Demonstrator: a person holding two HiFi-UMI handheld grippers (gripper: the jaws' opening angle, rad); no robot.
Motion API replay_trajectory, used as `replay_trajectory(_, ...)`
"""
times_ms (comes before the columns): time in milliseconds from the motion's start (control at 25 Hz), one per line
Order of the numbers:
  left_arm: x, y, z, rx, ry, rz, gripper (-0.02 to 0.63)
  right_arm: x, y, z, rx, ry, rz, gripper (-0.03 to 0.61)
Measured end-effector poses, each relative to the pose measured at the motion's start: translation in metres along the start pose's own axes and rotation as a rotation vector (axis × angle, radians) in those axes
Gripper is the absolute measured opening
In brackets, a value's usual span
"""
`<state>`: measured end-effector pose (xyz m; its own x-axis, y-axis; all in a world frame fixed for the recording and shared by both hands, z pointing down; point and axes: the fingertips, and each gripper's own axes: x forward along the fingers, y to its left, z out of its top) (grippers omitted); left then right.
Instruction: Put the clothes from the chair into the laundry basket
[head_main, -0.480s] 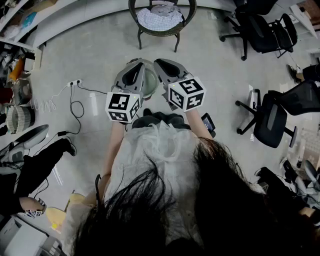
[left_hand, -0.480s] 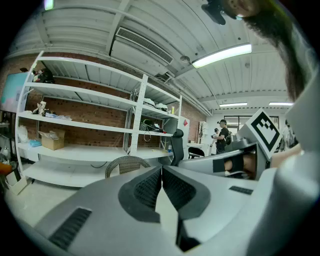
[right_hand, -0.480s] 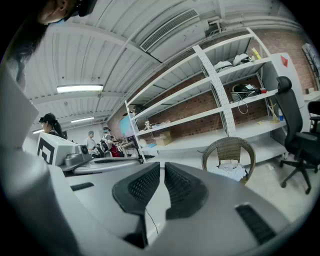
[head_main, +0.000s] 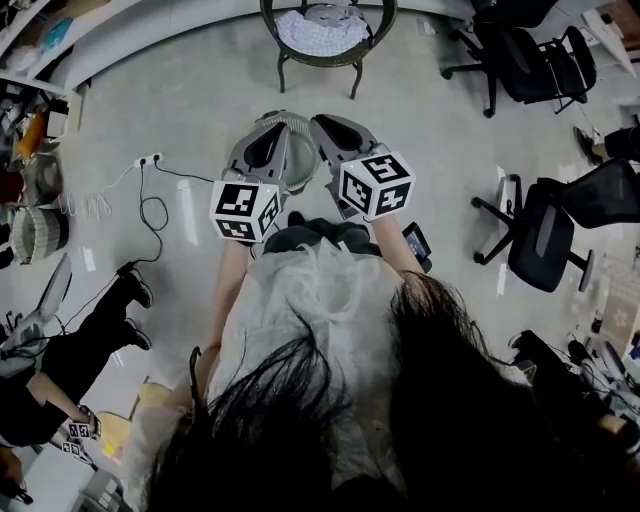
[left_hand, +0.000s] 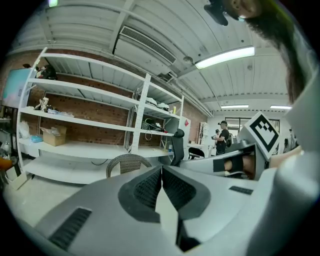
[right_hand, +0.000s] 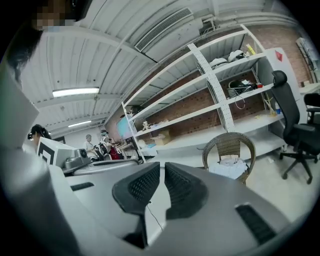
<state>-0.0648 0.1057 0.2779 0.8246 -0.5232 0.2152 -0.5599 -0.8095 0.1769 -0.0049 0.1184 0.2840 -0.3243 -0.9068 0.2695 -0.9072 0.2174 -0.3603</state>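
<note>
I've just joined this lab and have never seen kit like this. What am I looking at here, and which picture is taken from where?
There is no robot here: a person holds a hand-worked two-jaw gripper in each hand. The wide picture comes from a camera on the person's head, looking steeply down at both grippers and the floor. The marker cubes are part of the grippers. The other two pictures come from cameras riding on the left gripper and the right gripper, each looking along its own jaws. Both grippers are shut and hold nothing. Ahead stands a wicker chair with white clothes on its seat. On the floor beneath the grippers is a round tub, probably the laundry basket.
</note>
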Motion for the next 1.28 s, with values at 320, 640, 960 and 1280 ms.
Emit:
replay_trajectory(320,-0.013,0.021,0.000,-0.016,-0.008,-0.019,0.020,0.015,0.019,-0.008,0.022,0.004,-0.008,0.044)
replay_trajectory(640,-0.019,0.034,-0.011,-0.013,0.010,-0.043,0.020,0.024,0.026,-0.020,0.037,0.012,-0.031,0.044)
replay_trajectory(960,-0.014,0.044,-0.017,-0.031,0.024,-0.052,0.020,0.033,0.021,-0.024,0.047,0.026,-0.047,0.044)
replay_trajectory(1280,0.010,0.050,-0.018,-0.041,0.042,-0.064,0.018,0.042,-0.004,-0.016,0.071,0.024,-0.071,0.044)
